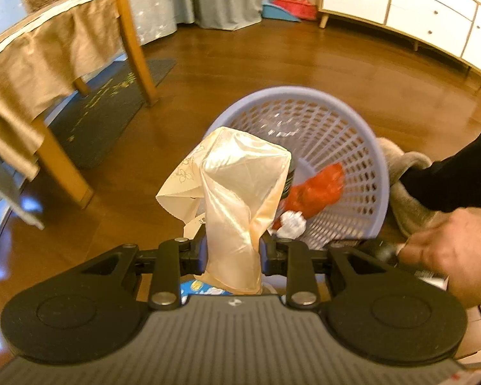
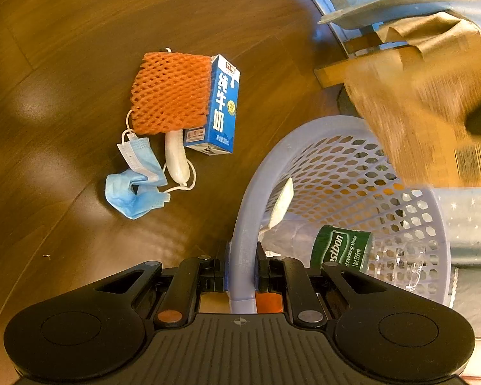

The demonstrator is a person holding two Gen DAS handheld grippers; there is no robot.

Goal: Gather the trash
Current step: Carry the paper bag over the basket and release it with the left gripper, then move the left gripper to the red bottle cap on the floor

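My left hand-held gripper (image 1: 233,250): clamped on a crumpled cream plastic bag (image 1: 240,199), held in front of the basket's mouth.
My right hand-held gripper (image 2: 240,277): closed on the lavender basket (image 2: 352,134) rim.
Inside basket: green-labelled water bottle (image 2: 343,250).
Floor (image 2: 64,64): orange foam net (image 2: 170,93), blue milk carton (image 2: 221,106), blue face mask (image 2: 134,189), lying close together.

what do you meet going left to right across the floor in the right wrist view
blue face mask → orange foam net → blue milk carton → lavender basket, its rim clamped by the right gripper → green-labelled water bottle inside the basket
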